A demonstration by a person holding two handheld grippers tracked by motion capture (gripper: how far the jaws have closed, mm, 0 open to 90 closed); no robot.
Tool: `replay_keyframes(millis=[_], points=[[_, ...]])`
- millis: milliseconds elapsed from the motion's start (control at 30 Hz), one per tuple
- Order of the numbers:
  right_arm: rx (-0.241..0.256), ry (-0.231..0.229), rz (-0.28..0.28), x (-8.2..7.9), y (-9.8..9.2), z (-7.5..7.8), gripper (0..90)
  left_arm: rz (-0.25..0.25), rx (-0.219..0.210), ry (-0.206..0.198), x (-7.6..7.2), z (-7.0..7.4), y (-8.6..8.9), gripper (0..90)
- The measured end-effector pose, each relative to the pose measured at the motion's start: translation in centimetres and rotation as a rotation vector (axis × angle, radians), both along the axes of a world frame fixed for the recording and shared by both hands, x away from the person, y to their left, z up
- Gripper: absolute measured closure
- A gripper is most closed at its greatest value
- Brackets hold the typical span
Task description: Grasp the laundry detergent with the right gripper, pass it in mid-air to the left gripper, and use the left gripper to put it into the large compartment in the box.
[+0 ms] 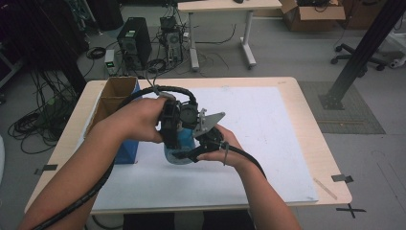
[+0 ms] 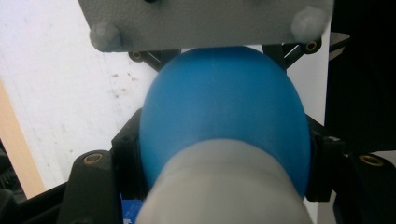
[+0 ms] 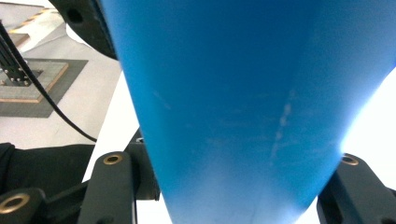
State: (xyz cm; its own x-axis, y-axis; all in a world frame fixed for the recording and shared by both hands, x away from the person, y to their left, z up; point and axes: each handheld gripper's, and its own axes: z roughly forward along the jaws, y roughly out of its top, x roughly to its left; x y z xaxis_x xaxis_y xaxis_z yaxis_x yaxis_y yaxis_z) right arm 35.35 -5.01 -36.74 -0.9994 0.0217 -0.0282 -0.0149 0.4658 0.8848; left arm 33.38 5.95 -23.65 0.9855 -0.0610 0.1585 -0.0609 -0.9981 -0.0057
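A blue bottle [image 1: 181, 145] with a rounded body and a pale grey neck [image 2: 219, 186] is held just above the white sheet [image 1: 268, 129] at the table's middle. My left gripper [image 1: 173, 143] comes down on it from above. Its jaws press both sides of the blue body [image 2: 224, 121], so it is shut on the bottle. My right gripper [image 1: 194, 152] meets the bottle from the right, grey plate [image 1: 207, 122] on top. In the right gripper view the blue wall [image 3: 243, 93] fills the gap between the two jaws, which close on it.
A blue box with open cardboard compartments [image 1: 115, 93] stands at the table's left, close to the left forearm. The wooden table edge [image 1: 330, 158] runs along the right. Beyond the table are computer towers [image 1: 134, 40], cables, another desk and a black post [image 1: 364, 48].
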Motion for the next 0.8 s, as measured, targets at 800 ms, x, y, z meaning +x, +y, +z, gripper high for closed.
replay_keyframes(millis=[800], points=[[0.019, -0.041, -0.013, -0.15, -0.13, 0.19, 42.9, 0.02, 0.034, -0.001, -0.18, 0.6, -0.45, 37.7]])
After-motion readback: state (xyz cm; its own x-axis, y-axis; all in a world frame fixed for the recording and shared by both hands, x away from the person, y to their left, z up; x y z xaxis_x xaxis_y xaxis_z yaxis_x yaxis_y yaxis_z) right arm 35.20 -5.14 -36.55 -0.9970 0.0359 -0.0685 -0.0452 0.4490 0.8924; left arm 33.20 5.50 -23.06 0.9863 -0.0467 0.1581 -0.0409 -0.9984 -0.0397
